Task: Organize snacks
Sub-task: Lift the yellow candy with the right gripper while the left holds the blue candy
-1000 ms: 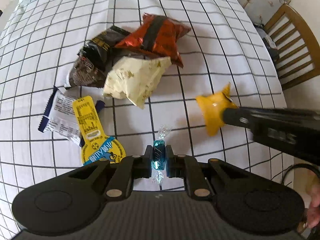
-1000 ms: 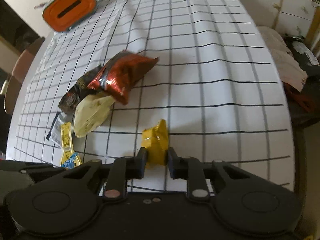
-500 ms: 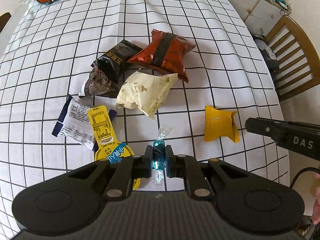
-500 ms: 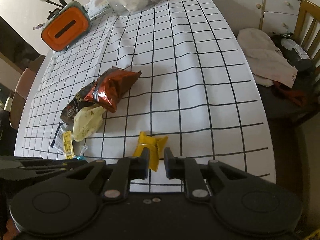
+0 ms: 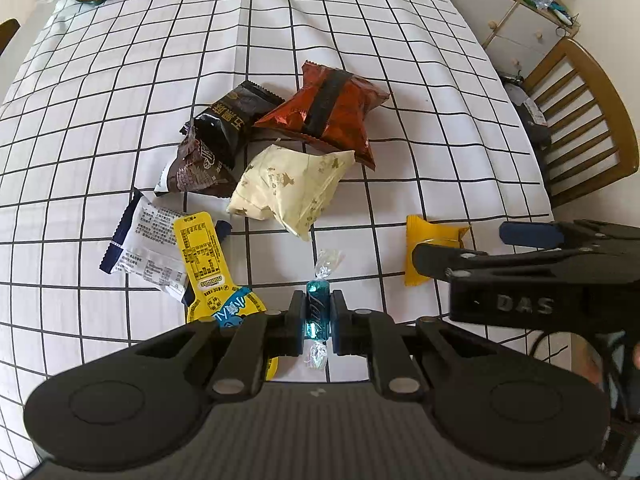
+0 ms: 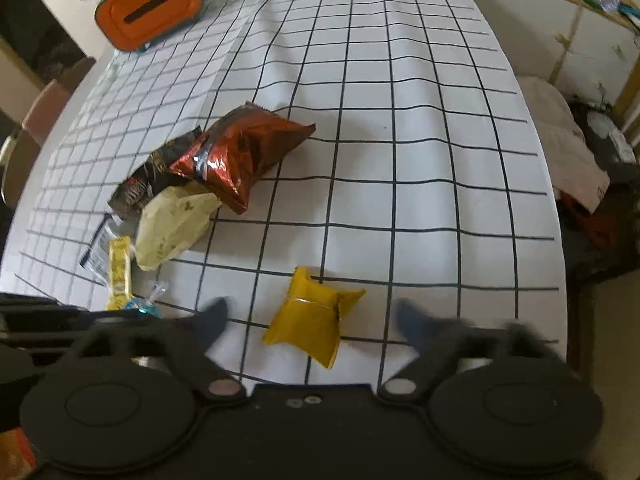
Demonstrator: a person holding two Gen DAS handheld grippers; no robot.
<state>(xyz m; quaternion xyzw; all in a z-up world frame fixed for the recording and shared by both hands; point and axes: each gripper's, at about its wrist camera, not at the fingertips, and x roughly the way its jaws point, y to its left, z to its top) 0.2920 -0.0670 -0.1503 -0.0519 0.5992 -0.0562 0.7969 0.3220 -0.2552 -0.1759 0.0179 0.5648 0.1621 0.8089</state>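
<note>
On the left of my view, my left gripper keeps its fingers clamped on a small teal candy in a clear twisted wrapper, held just above the checked table. It has not shifted over the last second.

Just left of that candy lie a flat yellow sachet overlapping a white and navy packet. Farther off, in the middle of the table, a loose heap holds a dark brown packet, a cream packet and a red foil bag, all touching.

To the right, the change: my right gripper, which a second ago pinched the yellow packet, is opening its fingers wide. The packet now lies flat on the table between them, untouched, near the right edge and apart from the heap.

I judge that packet as placed, which frees the right gripper for another snack, while the candy still needs a spot.
</note>
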